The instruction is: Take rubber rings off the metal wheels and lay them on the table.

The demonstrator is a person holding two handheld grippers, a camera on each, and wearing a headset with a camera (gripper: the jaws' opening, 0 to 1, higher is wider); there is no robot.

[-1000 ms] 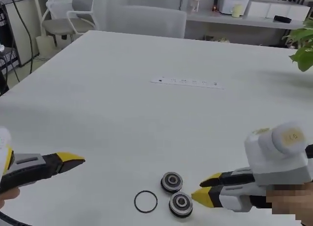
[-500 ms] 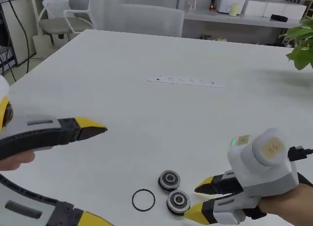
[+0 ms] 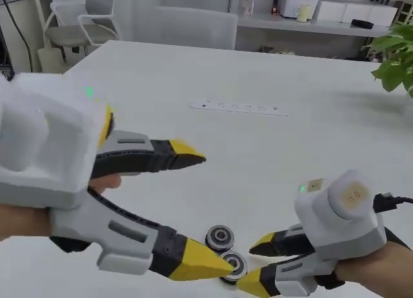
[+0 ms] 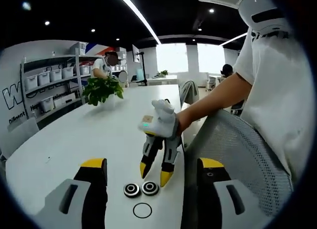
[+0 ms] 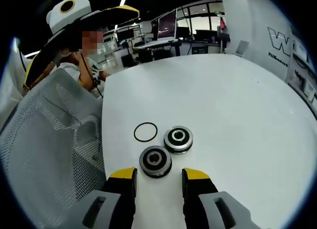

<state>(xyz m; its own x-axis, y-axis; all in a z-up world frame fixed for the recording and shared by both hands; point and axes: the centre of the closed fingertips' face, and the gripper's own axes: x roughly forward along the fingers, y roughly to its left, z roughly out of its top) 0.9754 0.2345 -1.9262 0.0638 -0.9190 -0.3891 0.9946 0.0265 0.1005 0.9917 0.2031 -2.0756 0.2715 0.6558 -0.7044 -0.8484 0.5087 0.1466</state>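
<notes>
Holding right gripper [image 3: 248,269] low by table's [image 3: 193,66] near edge, jaws parted, empty, pointing at nearer metal wheel [image 5: 155,161]. Holding left gripper [image 3: 216,212] higher, jaws wide, empty. Showing rubber ring [image 5: 145,132] flat beside other metal wheel [image 5: 178,139]; wall lettering unreadable.

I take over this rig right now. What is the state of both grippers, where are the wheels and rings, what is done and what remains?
Left gripper: open, empty, held above the table.
Right gripper: open, empty, low, aimed at the nearer metal wheel, just short of it.
The farther metal wheel sits close beside it.
Done: one rubber ring lies flat on the table.
Left: probably at least one more ring. Both wheels show dark rims, so check which one is bare.
</notes>
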